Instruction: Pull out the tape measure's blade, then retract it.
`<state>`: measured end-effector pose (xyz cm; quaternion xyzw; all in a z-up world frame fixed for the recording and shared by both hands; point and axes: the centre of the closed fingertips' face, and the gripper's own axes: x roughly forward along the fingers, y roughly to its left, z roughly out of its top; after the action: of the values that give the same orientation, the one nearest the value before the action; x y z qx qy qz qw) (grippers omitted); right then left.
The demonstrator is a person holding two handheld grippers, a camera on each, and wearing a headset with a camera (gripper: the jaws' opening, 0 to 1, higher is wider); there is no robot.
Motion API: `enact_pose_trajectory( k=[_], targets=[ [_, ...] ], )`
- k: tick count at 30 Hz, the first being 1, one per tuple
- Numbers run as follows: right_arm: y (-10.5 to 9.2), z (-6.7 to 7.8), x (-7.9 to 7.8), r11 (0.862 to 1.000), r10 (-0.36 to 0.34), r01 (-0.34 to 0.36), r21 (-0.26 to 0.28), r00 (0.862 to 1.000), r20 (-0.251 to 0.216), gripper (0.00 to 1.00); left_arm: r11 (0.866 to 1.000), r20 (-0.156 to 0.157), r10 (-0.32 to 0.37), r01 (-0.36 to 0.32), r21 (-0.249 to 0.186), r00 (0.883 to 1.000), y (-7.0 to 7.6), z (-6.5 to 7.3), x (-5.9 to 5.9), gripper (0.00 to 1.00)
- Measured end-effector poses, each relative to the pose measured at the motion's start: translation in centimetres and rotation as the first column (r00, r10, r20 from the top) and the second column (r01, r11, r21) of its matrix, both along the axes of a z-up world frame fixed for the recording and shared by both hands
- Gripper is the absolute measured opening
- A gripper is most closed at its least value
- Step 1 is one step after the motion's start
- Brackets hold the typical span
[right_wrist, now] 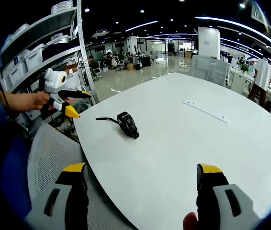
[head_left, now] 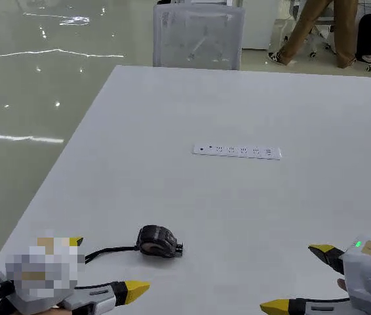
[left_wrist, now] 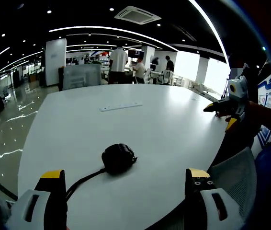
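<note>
Black, rounded tape measure [head_left: 158, 241] sits on the white bench [head_left: 251, 210], near its front-left edge. I read its long axis as roughly left-right across the head view, dipping slightly to the right. A small nub shows at the right end, and a thin black cord [head_left: 110, 251] trails off the left end. Can't tell if that nub is the blade hook.

My left hand-held gripper [head_left: 105, 264] has its yellow-tipped jaws spread wide, grasping nothing. The tape measure lies just ahead and right of its tips, not touching. In the left gripper view it sits ahead of and between the two jaws, a bit left of centre, with the cord running back toward the left jaw.

My right hand-held gripper [head_left: 298, 277] also has its jaws spread with nothing in them. It is low at the front right of the bench, well apart from the tape measure, which lies to its left. In the right gripper view the tape measure is far forward and left of the jaws, near the bench edge.

White power strip [head_left: 236, 151] lies mid-bench, well beyond the tape measure, its long axis left-right. Grey mesh chair back [head_left: 197, 36] stands at the far edge.
</note>
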<state>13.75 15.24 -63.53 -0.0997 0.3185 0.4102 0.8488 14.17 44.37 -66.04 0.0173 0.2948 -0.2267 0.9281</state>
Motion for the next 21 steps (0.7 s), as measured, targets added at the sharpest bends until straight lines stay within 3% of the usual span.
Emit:
enact_pose_trajectory(
  k=[9, 18, 21],
  targets=[
    [-0.6, 1.5, -1.4, 0.999, -0.031, 0.031, 0.013, 0.999, -0.009, 1.0, 1.0, -0.014, -0.018, 0.018, 0.0, 1.0, 0.7, 1.1, -1.7, 1.0],
    [-1.8, 2.4, -2.7, 0.998, -0.055, 0.056, 0.013, 0.998, -0.031, 1.0, 1.0, -0.018, -0.013, 0.014, 0.01, 1.0, 1.7, 1.9, -3.0, 1.0],
    [-2.8, 2.6, -2.6, 0.997, -0.072, 0.072, -0.007, 0.997, -0.013, 1.0, 1.0, -0.017, -0.005, 0.006, 0.014, 1.0, 1.9, 2.2, -3.4, 1.0]
  ],
)
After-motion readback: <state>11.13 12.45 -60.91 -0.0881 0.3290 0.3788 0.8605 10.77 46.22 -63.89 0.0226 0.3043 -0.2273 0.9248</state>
